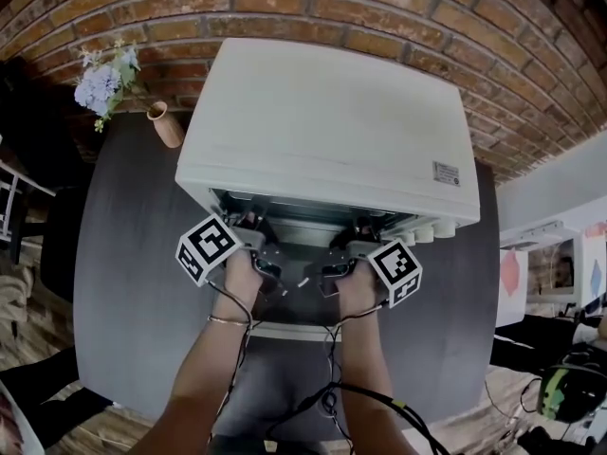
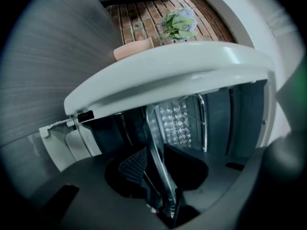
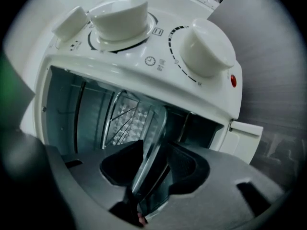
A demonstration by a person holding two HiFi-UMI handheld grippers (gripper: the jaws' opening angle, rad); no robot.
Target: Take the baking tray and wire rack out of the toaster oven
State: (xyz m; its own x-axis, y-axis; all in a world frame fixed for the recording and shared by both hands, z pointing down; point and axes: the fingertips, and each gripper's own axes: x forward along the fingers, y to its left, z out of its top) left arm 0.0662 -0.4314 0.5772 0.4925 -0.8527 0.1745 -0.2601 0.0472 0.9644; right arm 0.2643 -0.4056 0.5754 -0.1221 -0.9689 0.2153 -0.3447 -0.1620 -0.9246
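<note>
A white toaster oven (image 1: 327, 121) stands on the dark table with its door (image 1: 285, 331) folded down toward me. Both grippers reach into its mouth side by side. The left gripper (image 1: 256, 224) is shut on the front rim of the metal baking tray (image 2: 159, 159), which runs edge-on between its pads. The right gripper (image 1: 360, 227) is shut on the same rim (image 3: 151, 145) further right. Deeper inside, chrome wires of the rack (image 2: 204, 123) show beside an embossed metal surface (image 3: 127, 116). From the head view the tray is mostly hidden by the grippers and the oven's top.
The oven's knobs (image 3: 206, 51) and red lamp (image 3: 233, 80) sit right of the opening. A bunch of pale flowers (image 1: 106, 81) and a wooden cup (image 1: 167, 124) stand at the table's (image 1: 123, 282) back left, against a brick wall (image 1: 379, 8). Cables trail from both grippers.
</note>
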